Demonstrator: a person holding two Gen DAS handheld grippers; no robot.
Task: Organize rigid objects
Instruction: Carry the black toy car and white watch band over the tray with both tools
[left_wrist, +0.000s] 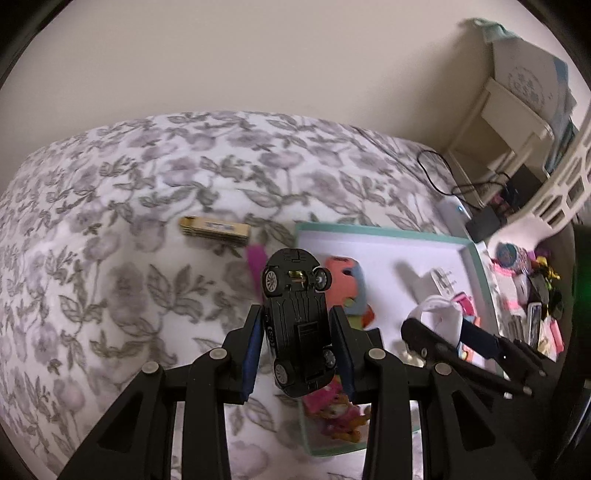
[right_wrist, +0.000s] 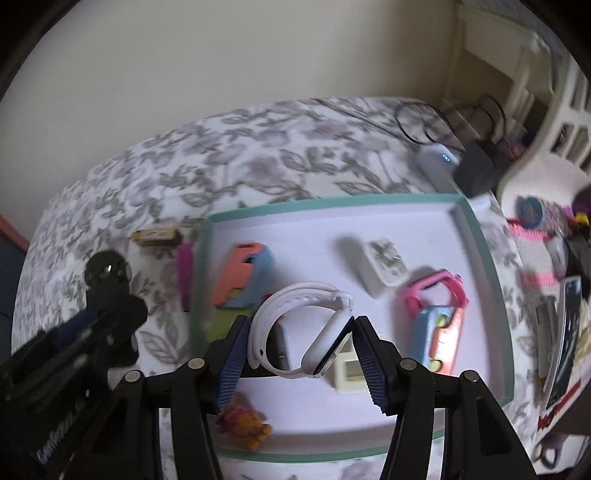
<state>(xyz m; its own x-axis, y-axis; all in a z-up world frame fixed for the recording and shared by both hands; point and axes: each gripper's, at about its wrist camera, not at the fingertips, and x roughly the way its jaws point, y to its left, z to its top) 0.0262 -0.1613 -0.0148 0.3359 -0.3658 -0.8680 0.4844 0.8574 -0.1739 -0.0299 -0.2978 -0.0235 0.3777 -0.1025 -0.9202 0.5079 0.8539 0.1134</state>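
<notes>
Bed with floral bedspread (left_wrist: 129, 177) carries everything; it fills most of both views, running back to a plain wall.

Tray (right_wrist: 480, 258), shallow, white floor with teal rim, lies on the bedspread toward its right side. A white slotted basket (left_wrist: 569, 177) stands beyond the tray's right rim, with a heap of small mixed items in front of it, blurred.

In the tray: an orange and blue case (right_wrist: 243, 273) near the left rim; a white plug adapter (right_wrist: 384, 266) near the middle; a pink and blue toy (right_wrist: 439, 321) toward the right rim; a small cream square piece (right_wrist: 349, 373) just beside my right claw; an orange and pink figure (right_wrist: 247, 424) near the front left corner.

Off the tray, beyond its left rim: a tan flat box (left_wrist: 214, 230) and a magenta strip (right_wrist: 184, 273), both on the bedspread.

My left gripper (left_wrist: 297, 332): both blue-padded fingers pressed onto the sides of a black toy car (left_wrist: 295, 317), underside facing the camera, wheels visible, held in the air above the tray's left rim.

My right gripper (right_wrist: 299, 343): fingers closed onto a white smartwatch (right_wrist: 317, 332), one pad against the band loop, the other against the dark-faced watch body. The watch is lifted above the tray floor, roughly over its front middle.
</notes>
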